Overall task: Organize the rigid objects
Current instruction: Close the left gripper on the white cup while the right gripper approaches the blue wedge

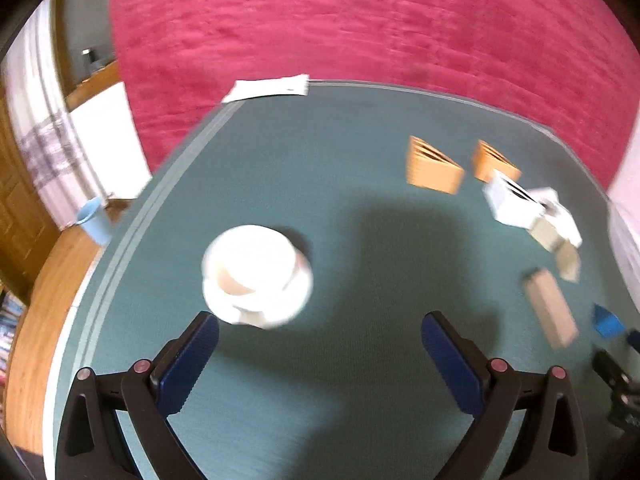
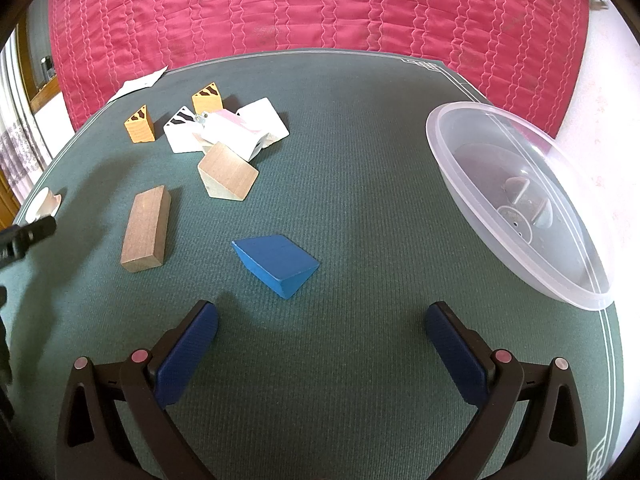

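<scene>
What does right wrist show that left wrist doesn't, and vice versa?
Only right wrist: the clear plastic tub at the mat's right edge, and the right gripper, open and empty above the mat.

Only left wrist: a light blue cup off the mat's left edge, a white cabinet beyond it, and the left gripper, open and empty.

Both: green mat, red bedspread, white cup, two orange wedges, the white block pile, long wooden block, blue wedge, white paper.

Blocks – two orange (image 2: 140, 125), two brown (image 2: 145, 228), one blue (image 2: 277, 263); one bowl (image 2: 520, 204)
</scene>
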The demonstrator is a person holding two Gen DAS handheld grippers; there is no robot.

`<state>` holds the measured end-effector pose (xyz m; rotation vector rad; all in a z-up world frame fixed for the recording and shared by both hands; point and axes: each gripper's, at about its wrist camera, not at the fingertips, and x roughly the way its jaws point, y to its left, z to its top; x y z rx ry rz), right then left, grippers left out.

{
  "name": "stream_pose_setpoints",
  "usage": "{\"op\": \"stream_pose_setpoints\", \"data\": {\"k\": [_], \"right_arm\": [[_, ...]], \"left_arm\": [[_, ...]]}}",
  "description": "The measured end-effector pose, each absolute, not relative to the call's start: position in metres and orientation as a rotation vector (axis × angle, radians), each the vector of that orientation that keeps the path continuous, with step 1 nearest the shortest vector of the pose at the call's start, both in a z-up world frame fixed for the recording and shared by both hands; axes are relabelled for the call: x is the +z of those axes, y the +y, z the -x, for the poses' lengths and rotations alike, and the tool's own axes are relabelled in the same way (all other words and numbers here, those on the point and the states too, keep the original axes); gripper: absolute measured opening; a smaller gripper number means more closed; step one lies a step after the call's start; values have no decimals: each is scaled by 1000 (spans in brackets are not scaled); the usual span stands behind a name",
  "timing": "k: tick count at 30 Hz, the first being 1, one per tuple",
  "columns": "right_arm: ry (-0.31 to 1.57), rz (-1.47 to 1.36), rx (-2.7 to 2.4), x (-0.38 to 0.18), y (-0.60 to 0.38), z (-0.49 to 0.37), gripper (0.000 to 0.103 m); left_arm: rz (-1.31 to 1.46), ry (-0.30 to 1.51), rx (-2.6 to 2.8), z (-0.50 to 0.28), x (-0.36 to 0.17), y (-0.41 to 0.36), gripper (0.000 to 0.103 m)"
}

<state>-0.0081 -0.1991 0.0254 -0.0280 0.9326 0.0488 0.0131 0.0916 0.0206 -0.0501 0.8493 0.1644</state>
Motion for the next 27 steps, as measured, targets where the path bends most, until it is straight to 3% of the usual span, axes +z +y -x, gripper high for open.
{"op": "stream_pose_setpoints", "data": {"k": [5,14,18,23,27], "right_arm": [[932,27,51,25,-199,8,103],[936,26,52,25,-198,8,103],[919,-7,84,27,-200,10,103],[890,-54,168,31,-201,16,103],[877,-94,170,32,-207,18,96]], "left_arm": [[50,826,217,-20,24,115,99],[95,863,188,-31,15,130,65],[111,840,190,-29,16,133,56],[87,813,183,-26,16,127,52],[76,788,180,-23,20,125,52]]}}
